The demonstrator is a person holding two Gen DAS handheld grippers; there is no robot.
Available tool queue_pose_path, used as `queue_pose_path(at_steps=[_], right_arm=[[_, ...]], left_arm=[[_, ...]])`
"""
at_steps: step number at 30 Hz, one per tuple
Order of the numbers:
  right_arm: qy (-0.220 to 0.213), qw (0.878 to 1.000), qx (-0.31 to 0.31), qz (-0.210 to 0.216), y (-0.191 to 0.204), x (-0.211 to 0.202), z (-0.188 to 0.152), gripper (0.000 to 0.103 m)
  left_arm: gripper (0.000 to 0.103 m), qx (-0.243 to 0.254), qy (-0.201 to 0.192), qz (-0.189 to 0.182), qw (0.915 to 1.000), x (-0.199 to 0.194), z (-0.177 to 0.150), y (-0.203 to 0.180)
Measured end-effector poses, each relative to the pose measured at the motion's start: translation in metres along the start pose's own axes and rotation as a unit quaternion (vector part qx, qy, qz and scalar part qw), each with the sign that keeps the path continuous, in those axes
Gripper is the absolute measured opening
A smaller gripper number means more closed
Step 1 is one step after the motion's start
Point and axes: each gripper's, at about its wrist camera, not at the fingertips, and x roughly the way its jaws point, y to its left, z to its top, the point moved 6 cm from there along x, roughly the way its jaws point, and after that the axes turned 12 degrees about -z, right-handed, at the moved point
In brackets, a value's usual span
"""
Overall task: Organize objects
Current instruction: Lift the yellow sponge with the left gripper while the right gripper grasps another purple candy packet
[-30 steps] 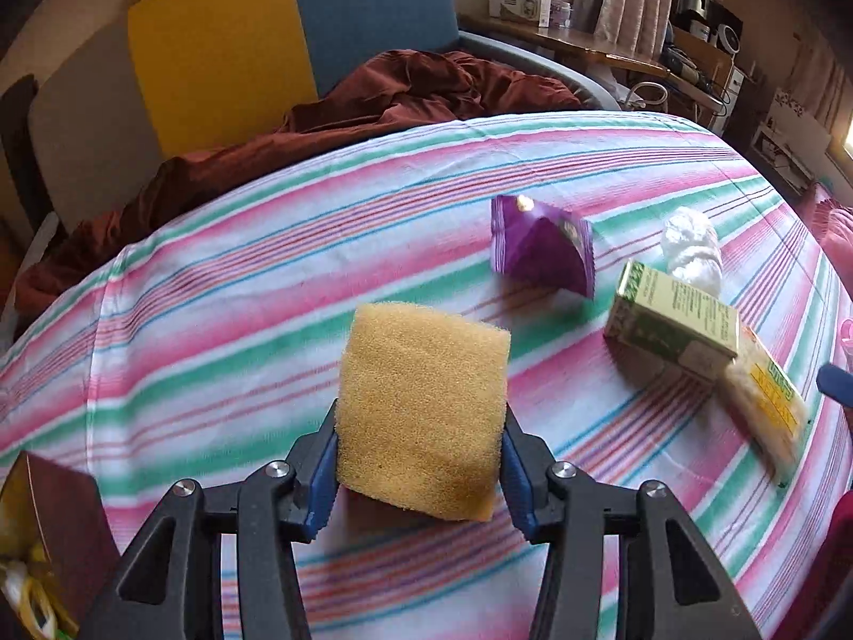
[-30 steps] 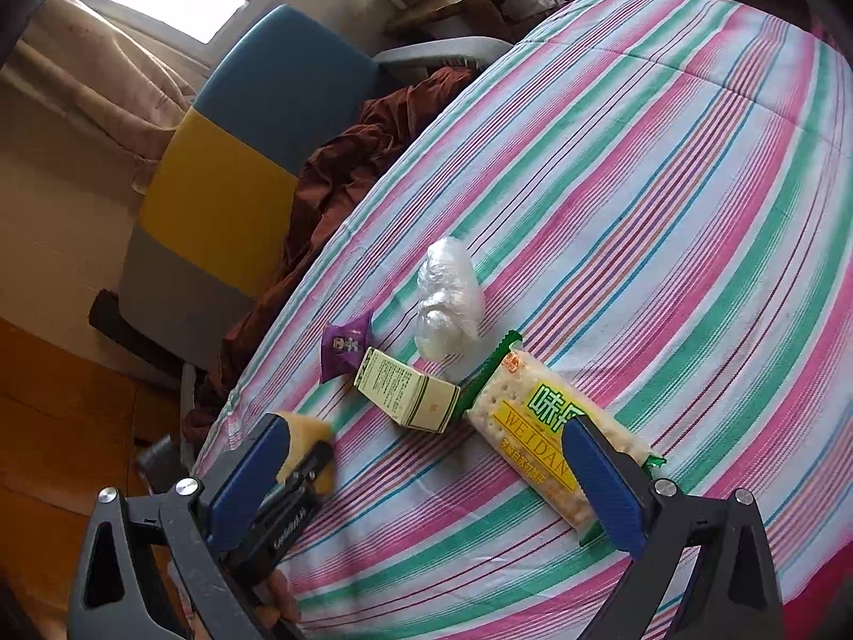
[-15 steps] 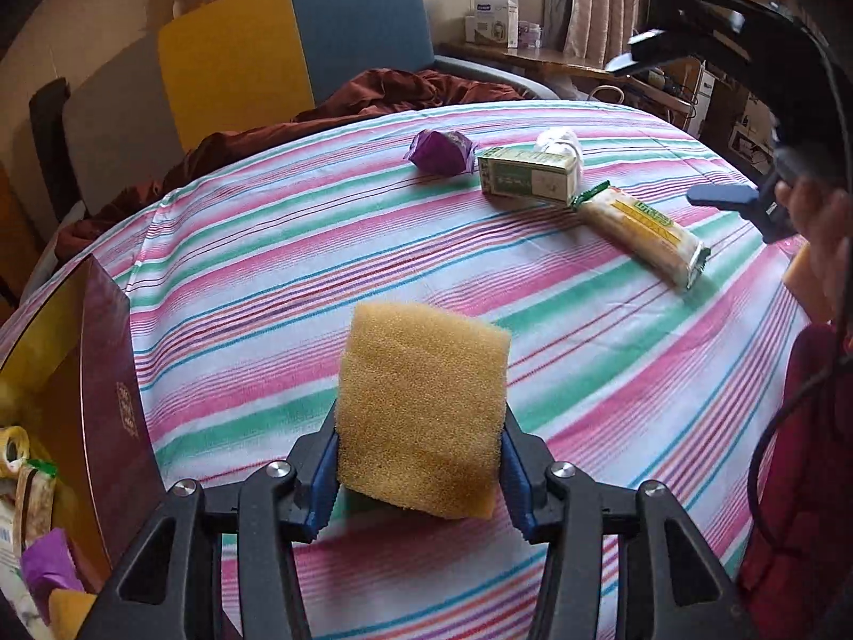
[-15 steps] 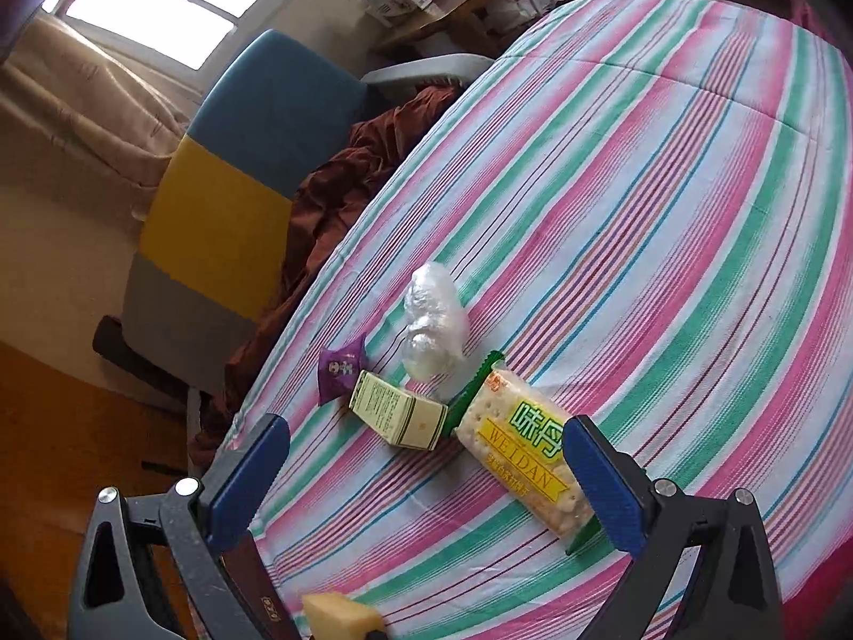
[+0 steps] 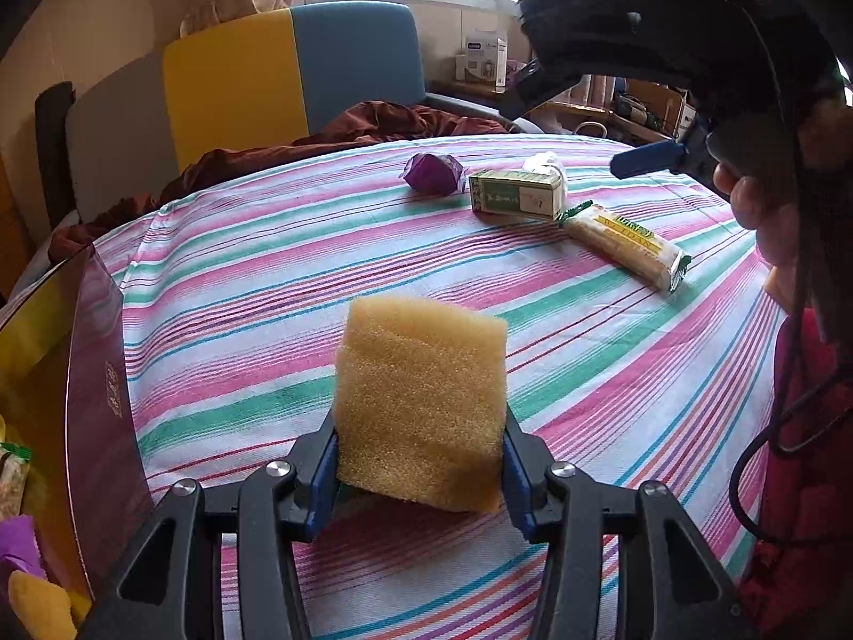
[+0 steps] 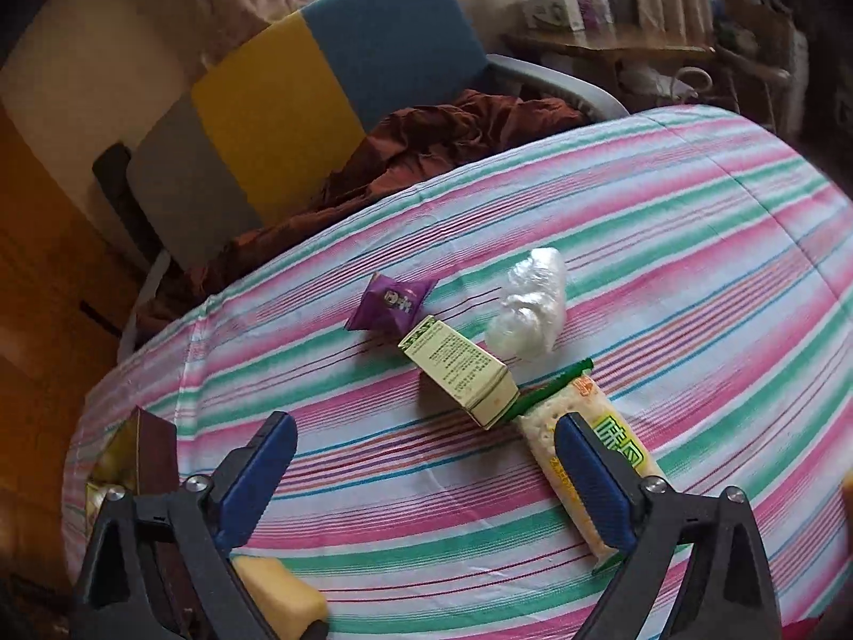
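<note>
My left gripper (image 5: 418,458) is shut on a yellow sponge (image 5: 421,405), held just above the striped tablecloth (image 5: 266,288) beside an open dark red box (image 5: 90,400). The sponge (image 6: 282,597) also shows at the bottom of the right wrist view. My right gripper (image 6: 426,437) hangs over the table with its jaws closing and nothing between them. Beyond it lie a purple packet (image 6: 392,301), a green and cream carton (image 6: 461,370), a crumpled clear plastic wad (image 6: 530,304) and a cracker packet (image 6: 586,458), which its right finger partly hides. The left wrist view shows the same packet (image 5: 433,173), carton (image 5: 516,194) and crackers (image 5: 624,242).
A blue, yellow and grey chair (image 6: 298,90) with a rust-brown cloth (image 6: 442,133) stands at the table's far edge. The dark red box (image 6: 152,448) holds several packets. A person's hand (image 5: 746,197) and red sleeve are at the right. A cluttered side table (image 6: 602,45) stands behind.
My left gripper carried the sponge leftward across the table, next to the dark red box. My right gripper rolled level, shifted over the packets, and its jaws narrowed a little.
</note>
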Motion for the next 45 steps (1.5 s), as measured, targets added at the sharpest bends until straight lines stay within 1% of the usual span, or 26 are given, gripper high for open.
queue_pose_path(at_steps=[2,4,7,10,14,19,20,21,22,23,24,26,29,33,37,39,42,45], right_arm=[[0.001,0.999,-0.044,-0.007,0.014,0.004,0.001,0.09],[-0.005,0.996,-0.089,-0.023,0.028,0.011,0.007,0.087],[-0.007,0.989,-0.14,-0.048,0.042,0.03,0.023,0.087],[-0.006,0.979,-0.188,-0.073,0.055,0.051,0.039,0.086],[0.009,0.971,-0.227,-0.079,0.068,0.081,0.053,0.086],[0.031,0.96,-0.264,-0.091,0.082,0.119,0.059,0.086],[0.034,0.958,-0.27,-0.096,0.084,0.125,0.058,0.081],[0.041,0.955,-0.275,-0.099,0.085,0.13,0.056,0.071],[0.056,0.955,-0.276,-0.094,0.086,0.135,0.052,0.045],[0.055,0.958,-0.271,-0.084,0.088,0.134,0.051,0.045],[0.054,0.957,-0.273,-0.081,0.091,0.131,0.048,0.044],[0.064,0.957,-0.276,-0.06,0.096,0.126,0.038,0.043],[0.081,0.953,-0.288,-0.035,0.104,0.113,0.015,0.043],[0.104,0.951,-0.29,-0.007,0.106,0.093,-0.016,0.043],[0.119,0.95,-0.288,-0.006,0.095,0.072,-0.044,0.038],[0.124,0.951,-0.284,-0.013,0.086,0.063,-0.056,0.038],[0.122,0.956,-0.264,-0.021,0.072,0.051,-0.068,0.036],[0.112,0.965,-0.236,-0.012,0.064,0.042,-0.078,0.036]], left_arm=[[0.051,0.002,-0.002,0.0,1.0,0.0,-0.001,-0.001],[0.051,0.003,-0.004,0.0,1.0,-0.001,-0.001,-0.001],[0.051,0.005,-0.006,0.001,1.0,-0.001,0.0,-0.001],[0.052,0.006,-0.008,0.001,0.9999,0.0,-0.001,-0.001],[0.052,0.009,-0.009,0.003,0.9999,0.001,-0.001,-0.001],[0.052,0.01,-0.008,0.003,0.9999,0.0,-0.002,-0.001],[0.052,0.01,-0.008,0.002,0.9999,0.0,-0.002,-0.001],[0.052,0.011,-0.009,0.003,0.9999,0.0,-0.002,-0.001],[0.052,0.011,-0.009,0.003,0.9999,0.001,-0.002,-0.001],[0.052,0.011,-0.008,0.003,0.9999,0.001,-0.002,-0.001],[0.052,0.012,-0.009,0.003,0.9999,0.001,-0.002,-0.001],[0.052,0.013,-0.009,0.004,0.9999,0.001,-0.002,-0.001],[0.052,0.014,-0.01,0.005,0.9998,0.002,-0.001,-0.002],[0.052,0.014,-0.01,0.005,0.9998,0.002,-0.001,-0.002],[0.052,0.014,-0.009,0.004,0.9999,0.002,-0.001,-0.002],[0.053,0.014,-0.009,0.005,0.9998,0.001,-0.001,-0.002],[0.053,0.014,-0.01,0.004,0.9998,0.001,-0.001,-0.002],[0.053,0.014,-0.009,0.005,0.9998,0.001,-0.001,-0.002]])
